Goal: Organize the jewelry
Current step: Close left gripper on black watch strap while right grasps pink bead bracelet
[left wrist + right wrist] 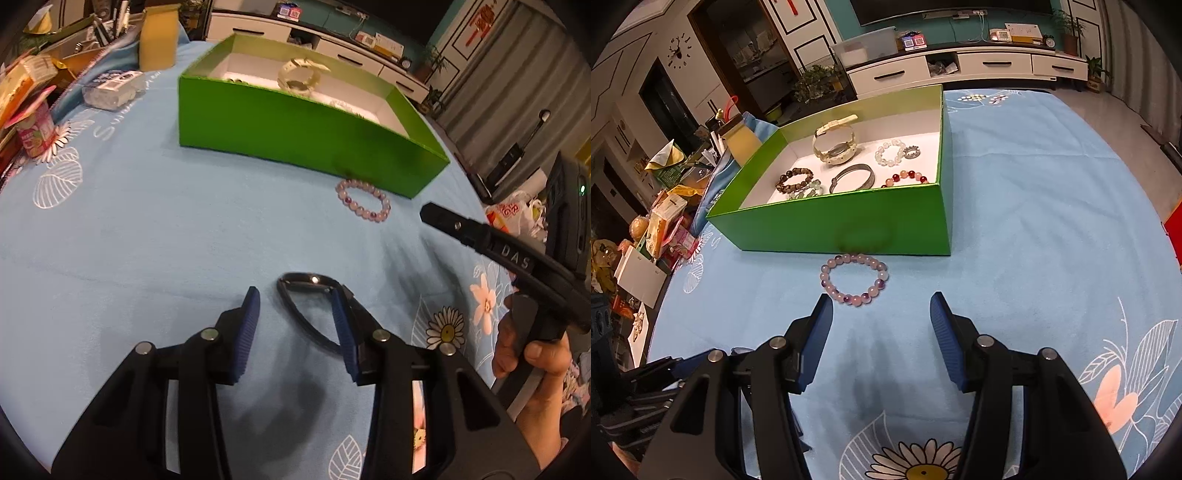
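Left gripper (297, 302) released beside dark bangle (301, 295); right gripper (881, 308) parted, empty; beaded bracelet (855, 280) against green box (849, 225).

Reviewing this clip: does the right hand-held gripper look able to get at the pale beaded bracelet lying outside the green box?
Probably yes. The right hand-held gripper stands open just short of the beaded bracelet, with only bare cloth between. The green box sits right behind the bracelet, which may crowd the fingertips.

Pale pink beaded bracelet (854, 280) lies on the blue floral tablecloth (1034, 221) ahead of the right claw (881, 308), touching the open green cardboard box (849, 225) behind it.
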{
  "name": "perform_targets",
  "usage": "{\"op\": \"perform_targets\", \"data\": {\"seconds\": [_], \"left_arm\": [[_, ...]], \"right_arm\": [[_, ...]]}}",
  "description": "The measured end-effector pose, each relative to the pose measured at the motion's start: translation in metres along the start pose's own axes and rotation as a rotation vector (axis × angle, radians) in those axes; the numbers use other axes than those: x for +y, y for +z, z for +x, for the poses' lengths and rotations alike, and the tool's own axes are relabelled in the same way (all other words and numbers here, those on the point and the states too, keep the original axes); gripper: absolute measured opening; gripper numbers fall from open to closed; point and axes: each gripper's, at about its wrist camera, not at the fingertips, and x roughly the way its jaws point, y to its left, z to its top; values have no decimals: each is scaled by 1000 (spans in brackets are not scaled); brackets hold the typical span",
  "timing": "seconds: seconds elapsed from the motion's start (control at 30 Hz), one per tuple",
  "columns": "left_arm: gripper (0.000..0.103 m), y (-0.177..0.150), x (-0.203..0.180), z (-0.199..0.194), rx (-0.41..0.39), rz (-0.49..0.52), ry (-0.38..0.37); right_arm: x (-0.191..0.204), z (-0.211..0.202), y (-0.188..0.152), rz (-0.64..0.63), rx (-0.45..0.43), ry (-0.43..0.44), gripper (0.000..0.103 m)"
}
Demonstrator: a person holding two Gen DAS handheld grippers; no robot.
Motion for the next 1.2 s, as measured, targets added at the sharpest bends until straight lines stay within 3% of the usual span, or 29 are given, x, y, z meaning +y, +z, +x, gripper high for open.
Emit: {"op": "perform_targets", "data": {"seconds": [0.1,0.23,0.37,0.53,0.77,0.93,1.0,1.2], "left_arm": [[36,-2,-6,8,19,24,24],[14,-3,-9,19,23,47,64],[5,-4,-6,19,23,57,50],[3,-5,1,8,6,54,43],[3,-10,11,-7,-10,39,32],[3,-14,19,-10,-3,12,21],[3,-16,19,-12,-6,4,18],[3,-14,15,-21,-29,5,14]], "right_arm": [[1,4,1,-6,5,-2,55],[4,12,3,-20,12,-13,55],[10,22,8,-55,9,-44,55],[24,39,12,-125,24,-94,51],[37,64,15,-175,76,-149,30],[46,68,14,-239,49,-183,19],[47,69,15,-241,52,-180,9],[55,64,8,-250,43,-179,8]]}}
